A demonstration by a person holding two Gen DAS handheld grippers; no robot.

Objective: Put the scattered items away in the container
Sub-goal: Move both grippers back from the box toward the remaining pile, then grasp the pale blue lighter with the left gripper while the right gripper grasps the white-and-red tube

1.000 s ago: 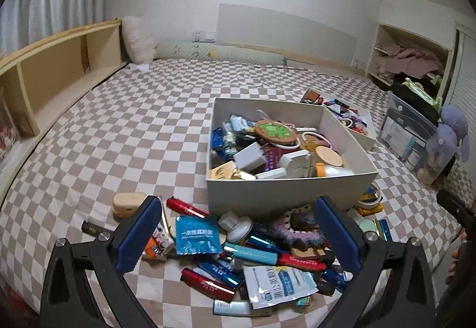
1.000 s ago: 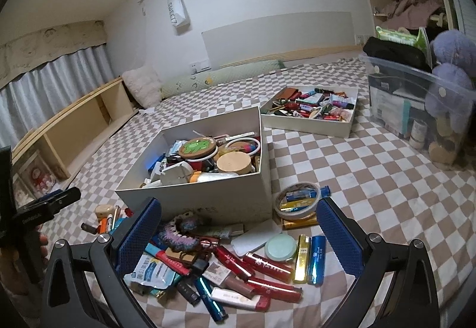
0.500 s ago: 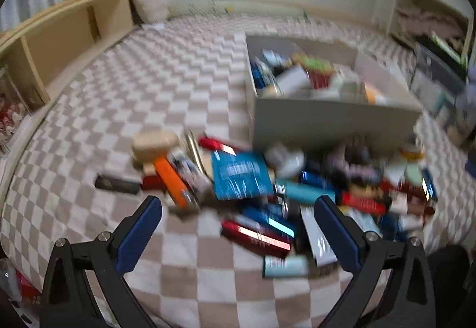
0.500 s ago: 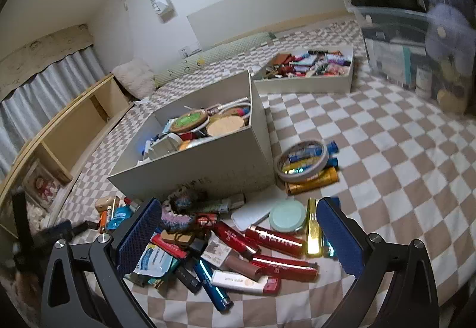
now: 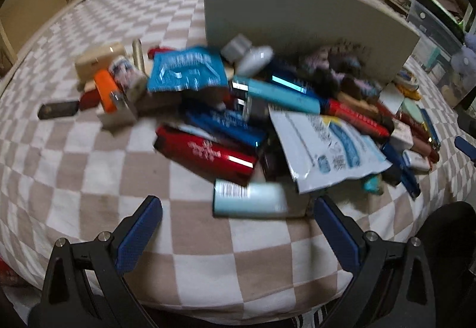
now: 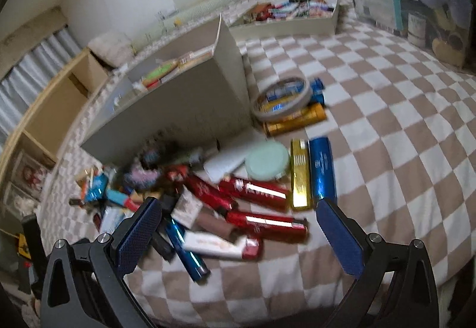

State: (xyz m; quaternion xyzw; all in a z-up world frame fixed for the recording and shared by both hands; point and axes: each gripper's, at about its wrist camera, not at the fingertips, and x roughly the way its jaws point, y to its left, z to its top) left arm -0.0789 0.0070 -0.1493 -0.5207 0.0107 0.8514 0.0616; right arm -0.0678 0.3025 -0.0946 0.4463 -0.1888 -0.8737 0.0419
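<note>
A pile of small items lies on the checked bedspread in front of a grey-white box, the same box that the right wrist view shows part-filled. My left gripper hangs open just before a pale blue tube, with a red tube and a white-blue sachet behind it. My right gripper is open above two red tubes and a white tube. A gold bar, a blue bar and a mint lid lie further off.
A second shallow box of items sits at the back. A tape ring rests beside the grey box. A clear storage bin with a plush toy stands at the right. Wooden shelving runs along the left.
Both grippers have dropped lower and come closer to the pile, so the box now shows mostly its front wall. Both stay open and hold nothing.
</note>
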